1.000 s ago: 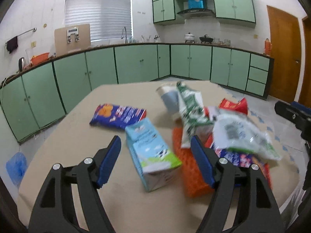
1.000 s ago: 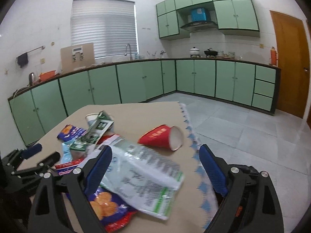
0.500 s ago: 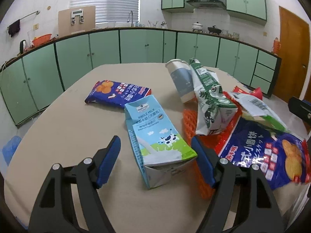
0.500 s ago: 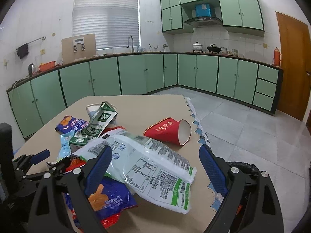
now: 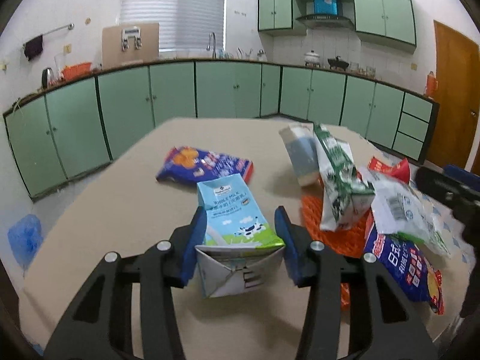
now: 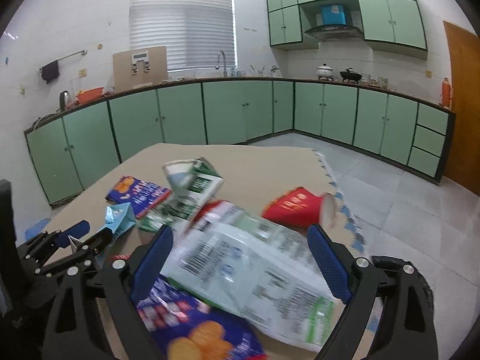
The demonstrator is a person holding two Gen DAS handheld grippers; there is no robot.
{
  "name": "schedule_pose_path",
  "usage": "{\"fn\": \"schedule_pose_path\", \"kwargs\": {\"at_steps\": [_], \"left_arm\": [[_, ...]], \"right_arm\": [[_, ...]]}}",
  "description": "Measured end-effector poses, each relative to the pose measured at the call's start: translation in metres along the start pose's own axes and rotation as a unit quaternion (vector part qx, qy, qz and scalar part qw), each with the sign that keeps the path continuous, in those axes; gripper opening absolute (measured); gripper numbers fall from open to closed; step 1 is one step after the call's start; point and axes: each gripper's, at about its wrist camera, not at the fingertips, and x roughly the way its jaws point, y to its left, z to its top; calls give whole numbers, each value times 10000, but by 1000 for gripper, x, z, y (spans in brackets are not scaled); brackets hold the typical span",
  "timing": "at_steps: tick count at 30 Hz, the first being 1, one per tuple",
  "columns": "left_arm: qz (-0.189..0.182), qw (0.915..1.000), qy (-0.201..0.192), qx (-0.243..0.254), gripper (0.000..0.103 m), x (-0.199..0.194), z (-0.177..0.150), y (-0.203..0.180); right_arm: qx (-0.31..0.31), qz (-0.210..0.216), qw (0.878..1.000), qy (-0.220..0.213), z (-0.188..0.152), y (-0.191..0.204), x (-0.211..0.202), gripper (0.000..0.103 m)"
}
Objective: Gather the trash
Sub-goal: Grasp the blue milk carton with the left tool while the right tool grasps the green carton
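My left gripper (image 5: pixel 241 243) is shut on the light blue whole milk carton (image 5: pixel 237 228), which lies on the tan table (image 5: pixel 114 210); both blue pads press its sides. It also shows in the right wrist view (image 6: pixel 118 217). My right gripper (image 6: pixel 240 258) is open above a white and green plastic bag (image 6: pixel 249 264), with a blue cookie bag (image 6: pixel 195 327) below it. A red paper cup (image 6: pixel 300 207) lies on its side beyond.
A green and white carton (image 5: pixel 336 180), a grey paper cup (image 5: pixel 300 153), a blue biscuit packet (image 5: pixel 204 165) and an orange mesh mat (image 5: pixel 339 234) lie on the table. The table's right edge (image 6: pixel 345 210) drops to a tiled floor. Green cabinets line the walls.
My left gripper moved forward and closed on the milk carton. My right gripper moved forward and lower over the white and green bag, still open.
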Motion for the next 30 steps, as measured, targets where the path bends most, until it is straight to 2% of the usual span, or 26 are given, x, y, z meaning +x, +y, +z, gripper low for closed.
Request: {"fn": "schedule_pose_path", "kwargs": {"at_steps": [5, 9, 15, 23, 28, 30], "left_arm": [[135, 9997, -185, 66, 45, -6, 5, 14], [308, 9993, -189, -4, 45, -5, 6, 36], [448, 9988, -166, -71, 45, 1, 11, 58], [427, 9986, -173, -248, 45, 6, 16, 75], [423, 9986, -190, -259, 45, 5, 14, 77], [422, 9986, -188, -265, 45, 5, 14, 76]], "right_arm": [[1, 168, 9999, -11, 9, 27, 18, 89], [41, 193, 9998, 86, 10, 38, 31, 88], [30, 21, 9997, 247, 11, 47, 45, 87], [-5, -184, 9985, 520, 8, 58, 66, 87], [20, -229, 9971, 732, 3, 57, 76, 75], [-3, -230, 9967, 778, 2, 56, 77, 60]]}}
